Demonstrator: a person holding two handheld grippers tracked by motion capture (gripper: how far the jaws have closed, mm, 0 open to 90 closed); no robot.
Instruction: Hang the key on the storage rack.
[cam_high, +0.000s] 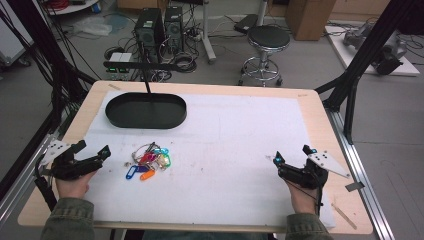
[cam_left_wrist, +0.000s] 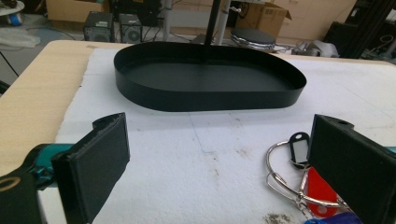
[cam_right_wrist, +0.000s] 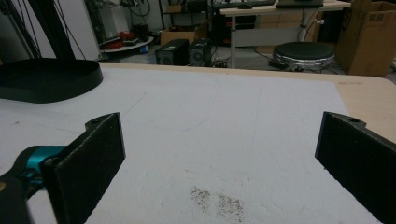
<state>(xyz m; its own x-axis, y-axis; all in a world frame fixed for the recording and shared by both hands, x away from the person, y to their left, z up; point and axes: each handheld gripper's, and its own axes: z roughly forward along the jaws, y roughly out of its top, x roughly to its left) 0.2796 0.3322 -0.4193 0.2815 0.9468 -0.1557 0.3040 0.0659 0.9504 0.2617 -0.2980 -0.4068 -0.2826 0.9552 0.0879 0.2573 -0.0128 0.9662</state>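
On the white surface (cam_high: 225, 150), resting with both tools spread apart: left tool (cam_high: 94, 149) just beside the bunch of keys (cam_high: 149, 161), right tool (cam_high: 292, 154) well apart. Probably needing a reach and clamp next, toward the black tray (cam_high: 145, 111).

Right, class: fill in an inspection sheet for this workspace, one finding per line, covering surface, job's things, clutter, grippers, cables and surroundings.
Surface: wooden table under a white mat, faintly stained.
Job's things: bunch of keys with coloured tags on the mat; empty black oval tray behind it.
Clutter: nothing seen.
Grippers: left gripper open beside the keys; right gripper open over bare mat.
Cables: tangle on the floor.
Surroundings: stool, computer towers, cardboard boxes.
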